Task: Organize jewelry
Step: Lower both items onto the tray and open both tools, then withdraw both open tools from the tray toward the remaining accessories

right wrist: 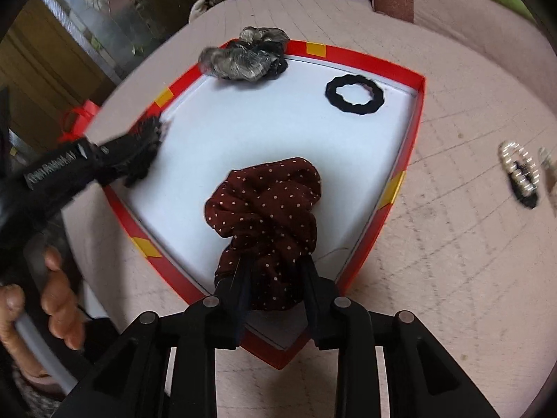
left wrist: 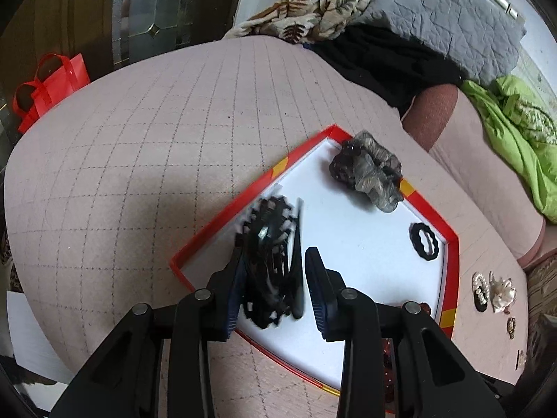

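A red-rimmed tray (left wrist: 222, 216) (right wrist: 414, 139) with a white floor lies on a pink quilted cover. My left gripper (left wrist: 276, 252) (right wrist: 104, 155) hangs over the tray's left side, shut on a blurred black lacy hair piece (left wrist: 268, 244) (right wrist: 146, 142). My right gripper (right wrist: 275, 264) stands open low over the tray's near corner. A maroon dotted scrunchie (right wrist: 268, 202) rests on the white floor between its fingers. A grey scrunchie (left wrist: 369, 170) (right wrist: 243, 57) lies at the far corner. A black ring hair tie (left wrist: 424, 242) (right wrist: 355, 95) is by the right rim.
Outside the tray to the right lie a pearl clip (left wrist: 482, 291) (right wrist: 520, 174) and a pale bow clip (left wrist: 501, 294). A red bag (left wrist: 52, 83) stands far left. Bedding, including a green cloth (left wrist: 504, 118), is piled behind. A person's hand (right wrist: 59, 303) holds the left gripper.
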The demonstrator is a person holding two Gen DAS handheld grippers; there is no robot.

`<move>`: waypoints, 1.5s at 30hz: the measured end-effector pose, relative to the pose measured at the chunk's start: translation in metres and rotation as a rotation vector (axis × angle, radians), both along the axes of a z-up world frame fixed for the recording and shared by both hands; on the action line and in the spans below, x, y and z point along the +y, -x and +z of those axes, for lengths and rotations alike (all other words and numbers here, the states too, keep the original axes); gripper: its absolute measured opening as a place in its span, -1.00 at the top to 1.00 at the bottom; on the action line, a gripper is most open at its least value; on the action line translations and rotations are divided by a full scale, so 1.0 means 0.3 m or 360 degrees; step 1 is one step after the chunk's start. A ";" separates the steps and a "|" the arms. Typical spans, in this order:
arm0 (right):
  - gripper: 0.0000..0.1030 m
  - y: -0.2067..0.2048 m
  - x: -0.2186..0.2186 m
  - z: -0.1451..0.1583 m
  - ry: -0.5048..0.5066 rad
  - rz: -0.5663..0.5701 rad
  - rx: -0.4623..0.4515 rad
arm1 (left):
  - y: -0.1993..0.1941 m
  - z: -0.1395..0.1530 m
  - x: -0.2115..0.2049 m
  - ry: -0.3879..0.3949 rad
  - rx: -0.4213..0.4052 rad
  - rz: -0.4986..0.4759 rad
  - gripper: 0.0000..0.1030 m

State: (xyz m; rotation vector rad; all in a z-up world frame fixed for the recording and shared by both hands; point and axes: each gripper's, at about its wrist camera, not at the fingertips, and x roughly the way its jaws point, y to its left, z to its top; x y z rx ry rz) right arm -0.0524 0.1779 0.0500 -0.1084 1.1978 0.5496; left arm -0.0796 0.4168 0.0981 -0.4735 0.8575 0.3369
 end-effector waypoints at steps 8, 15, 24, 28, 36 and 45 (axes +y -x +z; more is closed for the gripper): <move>0.43 0.012 -0.017 0.001 0.0137 -0.0017 -0.0040 | 0.028 0.060 -0.049 -0.0027 -0.0053 -0.0031 0.24; 0.12 0.025 -0.076 0.036 -0.0017 -0.0059 -0.0024 | 0.054 0.118 -0.118 -0.0052 -0.0057 -0.0065 0.15; -0.11 0.137 -0.297 0.169 -0.0097 -0.0147 -0.0202 | 0.087 0.225 -0.326 -0.0183 -0.0098 -0.0233 -0.03; -0.13 0.181 -0.476 0.194 -0.0045 -0.0270 -0.0262 | 0.104 0.269 -0.477 -0.0285 -0.0120 -0.0364 -0.06; -0.17 0.245 -0.776 0.204 0.0000 -0.0580 -0.0334 | 0.125 0.287 -0.784 -0.0408 -0.0103 -0.0628 -0.11; -0.19 0.253 -0.874 0.210 -0.0060 -0.0670 -0.0352 | 0.142 0.251 -0.951 -0.0522 -0.0030 -0.0789 -0.11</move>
